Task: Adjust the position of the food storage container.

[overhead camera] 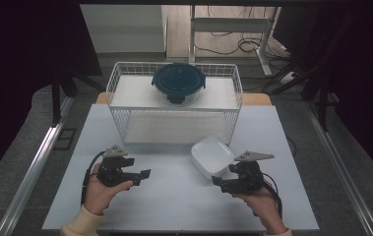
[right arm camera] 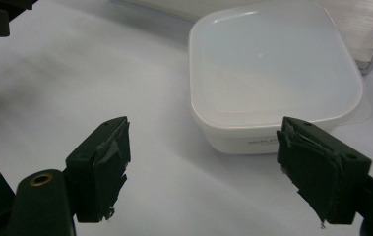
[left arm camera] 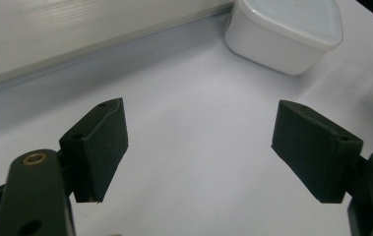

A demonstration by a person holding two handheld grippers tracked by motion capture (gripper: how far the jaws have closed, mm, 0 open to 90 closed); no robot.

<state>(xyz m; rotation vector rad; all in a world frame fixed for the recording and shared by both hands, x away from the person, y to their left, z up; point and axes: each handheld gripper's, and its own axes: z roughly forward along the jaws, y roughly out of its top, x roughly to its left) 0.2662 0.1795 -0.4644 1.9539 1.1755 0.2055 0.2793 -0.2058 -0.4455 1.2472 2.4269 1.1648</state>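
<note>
2 hand-held grippers sit low over the pale grey bench (overhead camera: 174,191), each gripped by a person's hand coming in from the near edge.

Left gripper (overhead camera: 142,178): black body with a grey three-cornered plate on top, pointing toward the middle of the bench. In the left gripper view its fingers (left arm camera: 100,147) stand wide apart with bare bench between them; nothing held.

Right gripper (overhead camera: 218,183): same build, pointing inward toward the left one. In the right gripper view its fingers (right arm camera: 103,167) are also spread wide and hold nothing; the pads look frayed at the edges.

Shallow white plastic container with rounded corners and a translucent lid (overhead camera: 212,156): rests on the bench, right of centre, just in front of the white wire basket (overhead camera: 117,83). It lies just beside the right gripper, apart from it, and further from the left gripper. From the right gripper view the container (right arm camera: 272,73) sits ahead of the fingers, closer to the right-hand finger, no contact seen. From the left gripper view it (left arm camera: 285,34) appears at the upper right, well ahead of the fingers.

Round container with dark teal clip-on lid (overhead camera: 178,81): stands on the white shelf (overhead camera: 130,96) inside the wire basket, toward the far side of the bench.
</note>
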